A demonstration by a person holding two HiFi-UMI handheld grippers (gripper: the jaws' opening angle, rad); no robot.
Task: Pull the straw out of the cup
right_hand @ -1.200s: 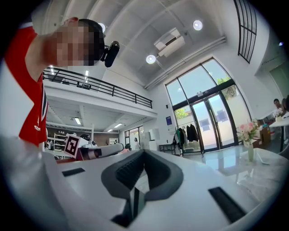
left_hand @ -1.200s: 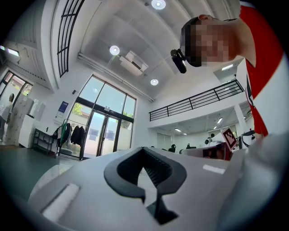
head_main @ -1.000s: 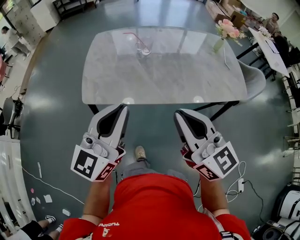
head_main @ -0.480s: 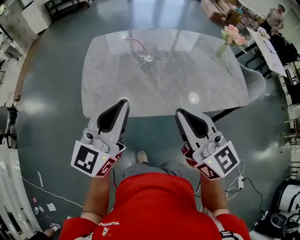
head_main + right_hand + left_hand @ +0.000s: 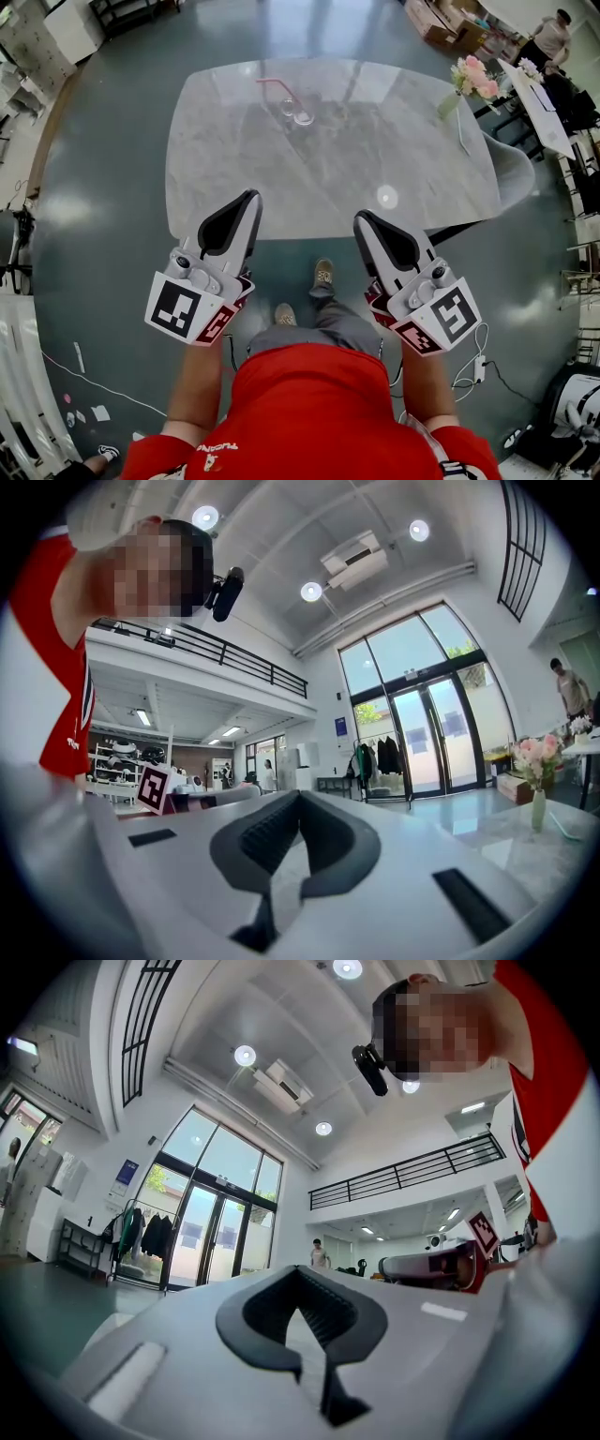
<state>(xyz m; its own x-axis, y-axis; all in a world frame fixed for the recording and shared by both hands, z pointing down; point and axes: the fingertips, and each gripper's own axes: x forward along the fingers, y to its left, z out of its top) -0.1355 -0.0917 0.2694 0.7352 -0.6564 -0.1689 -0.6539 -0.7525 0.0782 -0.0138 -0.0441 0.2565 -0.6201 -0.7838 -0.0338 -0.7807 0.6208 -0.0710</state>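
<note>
The thin red straw with a bent top (image 5: 270, 82) stands in the small clear glass cup (image 5: 298, 112), well ahead of both grippers and nearer the left gripper's line than the right's. No part of the task is done: the straw is not touched and the cup is not steadied.

Status, near to far:
- The left gripper (image 5: 247, 207), white with dark pads, is clenched with nothing between its jaws. It is held over the floor just short of the near table edge.
- The right gripper (image 5: 367, 225), of the same build, is also clenched and empty, beside the left at about the same reach.
- The grey marble-pattern table top with rounded corners (image 5: 328, 178) begins just ahead of the fingertips.
- Cup and straw sit near the table's far edge.
- The pink flowers in a pale vase (image 5: 469, 80) stand at the far right corner, well ahead and right of the right gripper.

Remaining, by judgement: close the distance, open the jaws, grip the straw, lift it clear.

View differences:
- Only the head view shows straw, cup and the distance to them.
- The gripper views look level across the room at glass doors and ceiling lamps, and confirm that each pair of jaws is together.
- The right gripper view catches the flowers; the left gripper view shows none of the table's things.
</note>
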